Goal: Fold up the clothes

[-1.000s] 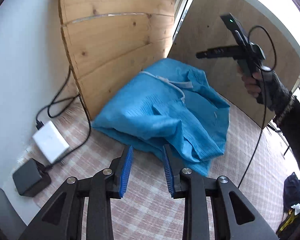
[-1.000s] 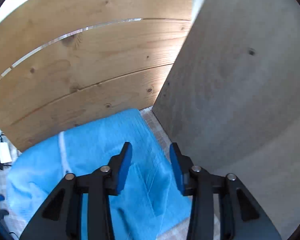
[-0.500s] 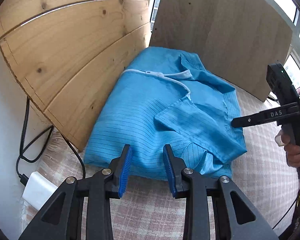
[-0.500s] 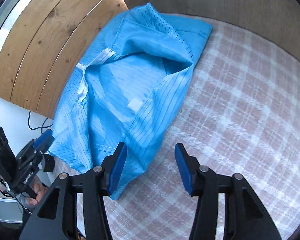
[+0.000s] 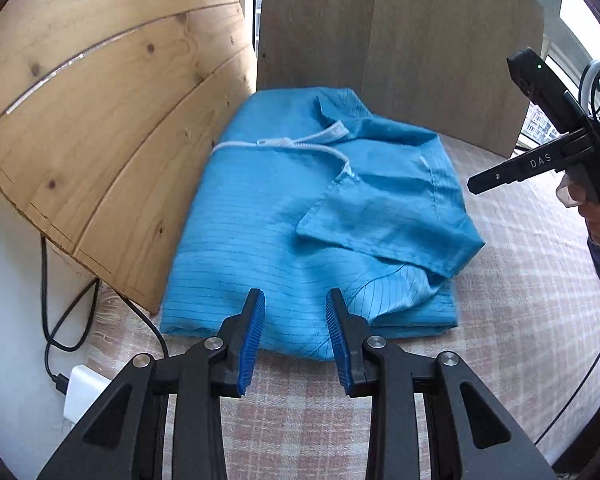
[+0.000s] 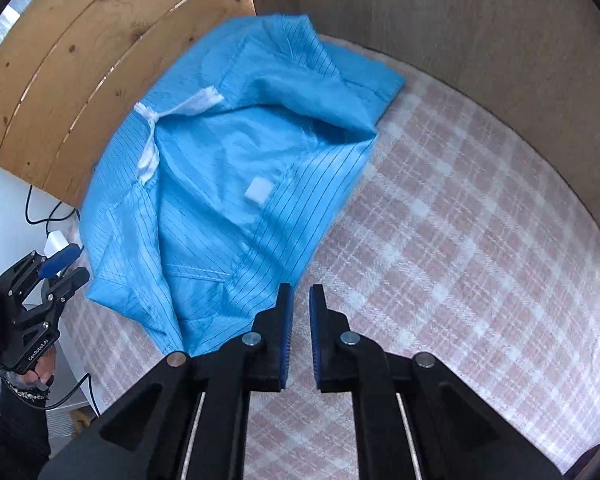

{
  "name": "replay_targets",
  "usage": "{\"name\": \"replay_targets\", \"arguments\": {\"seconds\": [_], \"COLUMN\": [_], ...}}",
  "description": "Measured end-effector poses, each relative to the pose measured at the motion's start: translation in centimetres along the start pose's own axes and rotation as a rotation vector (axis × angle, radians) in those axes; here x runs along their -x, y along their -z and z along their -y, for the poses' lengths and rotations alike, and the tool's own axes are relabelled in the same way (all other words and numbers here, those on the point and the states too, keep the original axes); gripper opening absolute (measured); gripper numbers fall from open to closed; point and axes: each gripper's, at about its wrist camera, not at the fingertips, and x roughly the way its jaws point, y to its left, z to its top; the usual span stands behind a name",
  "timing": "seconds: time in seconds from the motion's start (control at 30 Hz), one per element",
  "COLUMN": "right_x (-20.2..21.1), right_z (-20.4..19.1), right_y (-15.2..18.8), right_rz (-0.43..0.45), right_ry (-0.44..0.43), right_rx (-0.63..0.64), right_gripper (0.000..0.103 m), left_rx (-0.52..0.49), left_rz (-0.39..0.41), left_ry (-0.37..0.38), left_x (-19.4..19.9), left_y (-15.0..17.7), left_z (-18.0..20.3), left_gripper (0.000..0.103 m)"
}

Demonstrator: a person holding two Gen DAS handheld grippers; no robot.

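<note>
A blue pinstriped garment (image 5: 300,216) with a white zipper tape lies folded in a rough bundle on the pink checked cloth, against the wooden boards. It also shows in the right wrist view (image 6: 228,184). My left gripper (image 5: 296,336) is open and empty, its blue pads just over the garment's near edge. My right gripper (image 6: 299,332) is nearly closed with a narrow gap and holds nothing, above the checked cloth beside the garment's edge. The right gripper also shows in the left wrist view (image 5: 540,152), and the left gripper in the right wrist view (image 6: 60,268).
Pine planks (image 5: 112,128) stand at the left and a grey-brown board (image 5: 400,40) at the back. A white charger (image 5: 80,396) and black cables (image 5: 48,312) lie at the left by the wall. The pink checked cloth (image 6: 460,240) covers the surface.
My right gripper's jaws have narrowed from wide open to a small gap and it has moved nearer the garment's edge. My left gripper has come closer over the garment's near edge.
</note>
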Motion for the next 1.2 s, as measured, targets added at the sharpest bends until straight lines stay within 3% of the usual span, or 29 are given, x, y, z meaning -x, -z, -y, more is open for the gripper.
{"name": "replay_targets", "arguments": {"seconds": [0.1, 0.17, 0.27, 0.37, 0.47, 0.6, 0.67, 0.7, 0.77, 0.83, 0.9, 0.97, 1.2], "right_x": [4.2, 4.5, 2.1, -1.5, -6.0, -7.5, -4.1, -2.3, 0.5, 3.1, 5.3, 7.0, 10.2], "right_z": [-0.2, -0.9, -2.5, -2.8, -2.0, -0.1, 0.7, 0.9, 0.6, 0.2, -0.4, -1.0, -4.3], "right_y": [-1.9, -5.0, -9.6, -13.0, -15.6, -15.8, -14.3, -13.3, -10.3, -7.0, -3.1, 0.4, 9.5], "right_rz": [0.174, 0.245, 0.280, 0.269, 0.206, 0.154, 0.211, 0.237, 0.263, 0.286, 0.306, 0.325, 0.376], "right_ry": [-0.014, -0.007, -0.001, -0.079, 0.031, 0.275, 0.229, 0.188, 0.172, 0.157, 0.142, 0.138, 0.146], "right_rx": [0.023, 0.058, 0.117, 0.122, 0.087, 0.078, 0.031, 0.013, 0.003, -0.002, -0.002, -0.013, -0.018], "right_gripper": [0.015, 0.017, 0.017, 0.017, 0.019, 0.019, 0.020, 0.027, 0.036, 0.036, 0.037, 0.044, 0.053], "left_rx": [0.021, 0.022, 0.025, -0.001, 0.014, 0.113, 0.148, 0.173, 0.210, 0.224, 0.231, 0.231, 0.263], "left_rz": [0.044, 0.016, -0.051, -0.105, -0.092, -0.078, -0.077, -0.069, -0.048, -0.023, -0.003, 0.004, 0.016], "left_ry": [0.048, 0.066, 0.089, 0.060, 0.058, 0.013, -0.045, -0.054, -0.080, -0.116, -0.158, -0.175, -0.220], "left_x": [0.2, -1.8, -5.3, -7.8, -7.2, -4.8, -3.5, -2.8, -1.1, 0.5, 2.0, 3.2, 7.3], "left_y": [-1.1, -1.1, -0.2, 1.6, 1.7, 1.5, 1.5, 1.6, 1.9, 2.0, 2.5, 3.1, 5.1], "left_z": [0.0, 0.7, 1.6, 2.6, 2.8, 1.6, 1.3, 1.1, 0.9, 1.1, 1.7, 2.4, 5.1], "left_gripper": [0.031, 0.031, 0.031, 0.031, 0.031, 0.037, 0.053, 0.063, 0.069, 0.076, 0.076, 0.078, 0.078]}}
